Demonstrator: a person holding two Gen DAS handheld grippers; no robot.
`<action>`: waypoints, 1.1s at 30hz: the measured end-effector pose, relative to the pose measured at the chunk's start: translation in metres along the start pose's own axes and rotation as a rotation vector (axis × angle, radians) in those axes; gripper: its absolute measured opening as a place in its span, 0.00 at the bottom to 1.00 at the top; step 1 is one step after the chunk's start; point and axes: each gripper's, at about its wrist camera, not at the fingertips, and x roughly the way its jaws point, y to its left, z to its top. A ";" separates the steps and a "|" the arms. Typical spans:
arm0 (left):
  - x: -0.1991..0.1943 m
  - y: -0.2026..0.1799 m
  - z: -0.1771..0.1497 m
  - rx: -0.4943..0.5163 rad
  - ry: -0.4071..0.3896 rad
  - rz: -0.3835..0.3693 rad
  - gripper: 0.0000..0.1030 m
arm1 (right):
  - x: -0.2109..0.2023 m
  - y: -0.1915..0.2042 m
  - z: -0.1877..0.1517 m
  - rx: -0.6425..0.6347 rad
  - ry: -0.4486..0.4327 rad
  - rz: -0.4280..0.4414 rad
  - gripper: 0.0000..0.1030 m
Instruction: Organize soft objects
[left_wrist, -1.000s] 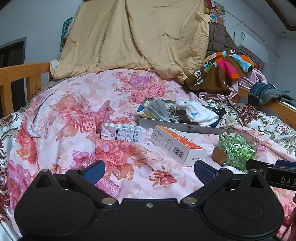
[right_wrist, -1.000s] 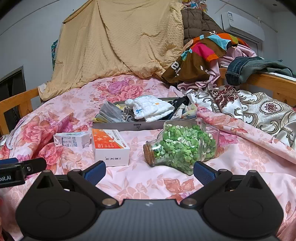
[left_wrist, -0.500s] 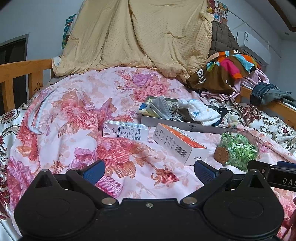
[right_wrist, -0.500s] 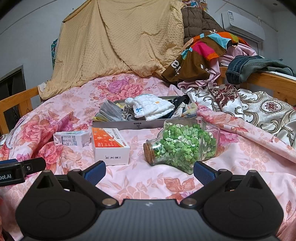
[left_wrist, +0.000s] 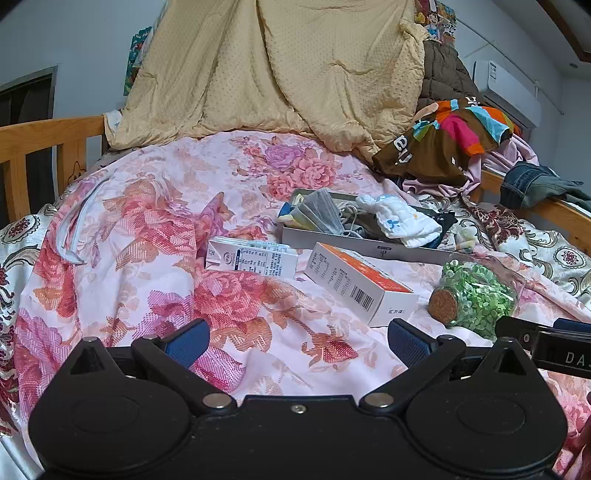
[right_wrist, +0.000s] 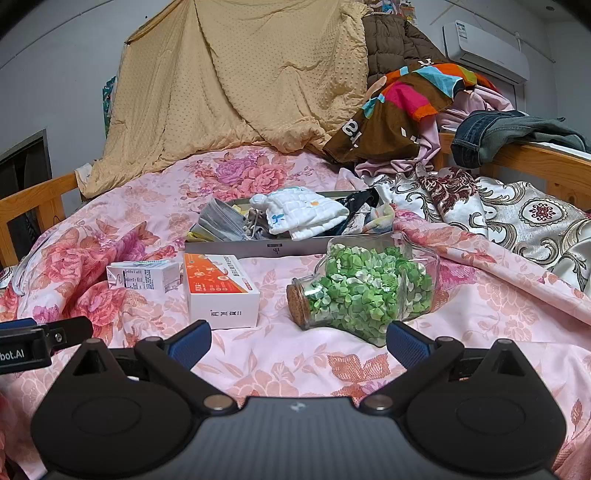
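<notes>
A shallow grey tray (left_wrist: 354, 244) (right_wrist: 258, 249) on the floral bedspread holds soft items: a white cloth (left_wrist: 406, 221) (right_wrist: 303, 218), grey face masks (left_wrist: 321, 214) (right_wrist: 221, 221) and dark fabric. In front of it lie a milk carton (left_wrist: 251, 258) (right_wrist: 144, 277), an orange-and-white box (left_wrist: 362, 284) (right_wrist: 221, 291) and a corked glass jar of green pieces (left_wrist: 476, 299) (right_wrist: 365, 291). My left gripper (left_wrist: 295, 341) hovers open over the bedspread, short of the carton and box. My right gripper (right_wrist: 297, 341) is open too, just short of the jar. Neither holds anything.
A beige quilt (left_wrist: 277, 74) is heaped at the back. Colourful clothes (left_wrist: 450, 140) and jeans (right_wrist: 498, 136) hang on the wooden bed rail (right_wrist: 535, 158) at right. A patterned cream blanket (right_wrist: 517, 218) lies right of the tray. A wooden rail (left_wrist: 40, 140) borders the left.
The left view has shifted: the scene sits slightly lower and more to the right in frame, so the left gripper tilted or turned a little. The right gripper hardly moved. Objects stay put.
</notes>
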 end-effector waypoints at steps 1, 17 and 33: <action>0.000 0.000 0.000 0.000 0.000 0.000 0.99 | 0.000 0.000 0.000 0.000 0.000 0.000 1.00; 0.001 0.001 -0.003 0.001 0.009 0.001 0.99 | 0.000 0.000 0.000 -0.001 0.001 0.000 1.00; 0.002 -0.001 -0.003 0.004 0.013 0.001 0.99 | 0.001 0.000 0.000 -0.001 0.003 0.000 1.00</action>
